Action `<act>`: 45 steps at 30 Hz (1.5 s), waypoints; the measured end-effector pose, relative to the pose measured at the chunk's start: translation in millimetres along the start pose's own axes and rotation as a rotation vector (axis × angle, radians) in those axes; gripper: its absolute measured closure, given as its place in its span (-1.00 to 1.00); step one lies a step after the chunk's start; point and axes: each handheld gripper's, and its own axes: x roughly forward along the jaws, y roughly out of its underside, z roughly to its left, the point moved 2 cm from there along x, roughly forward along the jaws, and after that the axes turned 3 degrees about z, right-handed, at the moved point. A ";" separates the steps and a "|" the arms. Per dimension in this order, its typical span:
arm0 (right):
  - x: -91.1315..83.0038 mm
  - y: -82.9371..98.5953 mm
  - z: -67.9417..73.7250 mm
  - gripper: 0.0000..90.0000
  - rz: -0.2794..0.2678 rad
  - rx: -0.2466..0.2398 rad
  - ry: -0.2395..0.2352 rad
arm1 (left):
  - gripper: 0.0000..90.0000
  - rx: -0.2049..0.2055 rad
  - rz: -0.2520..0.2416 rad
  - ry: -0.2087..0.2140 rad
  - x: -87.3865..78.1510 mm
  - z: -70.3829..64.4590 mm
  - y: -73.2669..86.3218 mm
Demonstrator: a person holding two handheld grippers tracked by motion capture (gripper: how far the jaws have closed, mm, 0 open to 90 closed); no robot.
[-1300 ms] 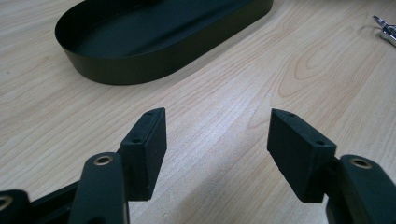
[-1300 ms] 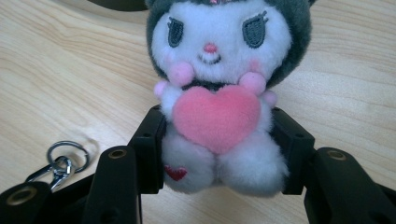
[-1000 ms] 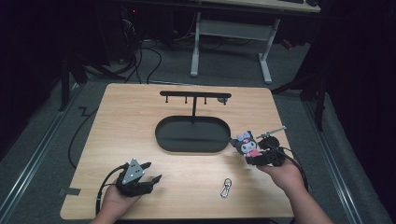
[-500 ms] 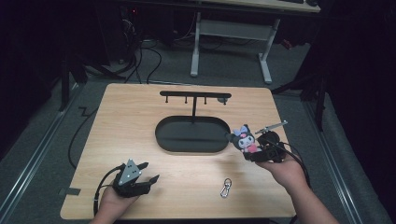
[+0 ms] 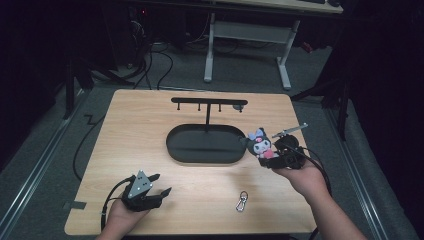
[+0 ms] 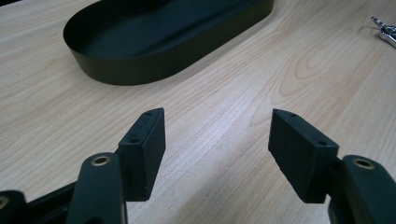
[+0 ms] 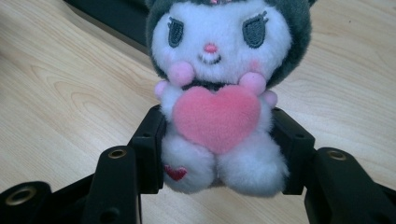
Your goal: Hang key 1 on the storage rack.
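Right gripper (image 7: 217, 140) clamps the plush (image 7: 219, 93) just right of the tray (image 5: 205, 145), seemingly airborne; left gripper (image 6: 217, 154) fingers spread, nothing between.

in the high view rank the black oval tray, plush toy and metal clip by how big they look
1. black oval tray
2. plush toy, raised in the right gripper, so slightly nearer the camera
3. metal clip

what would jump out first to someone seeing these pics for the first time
The plush toy stands out at once: white face, dark hood and pink heart, clamped at its lower body between the jaws of the right gripper, at the table's right side just beyond the black oval tray. Next comes that tray with its hook stand mid-table. The left gripper rests open near the front left, and a small metal clasp lies near the front edge.
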 end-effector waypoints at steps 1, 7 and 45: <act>-1.1 -2.9 0.7 0.05 0.003 -0.007 0.006 | -0.17 0.000 -0.003 0.000 -0.1 0.1 -0.2; -4.1 -13.5 3.7 0.05 -0.010 -0.005 -0.004 | -0.17 0.001 -0.005 0.000 -0.6 -0.2 -0.6; -34.7 -80.1 14.4 0.05 -0.069 -0.009 -0.012 | -0.17 0.023 -0.001 0.015 0.1 -2.0 -1.4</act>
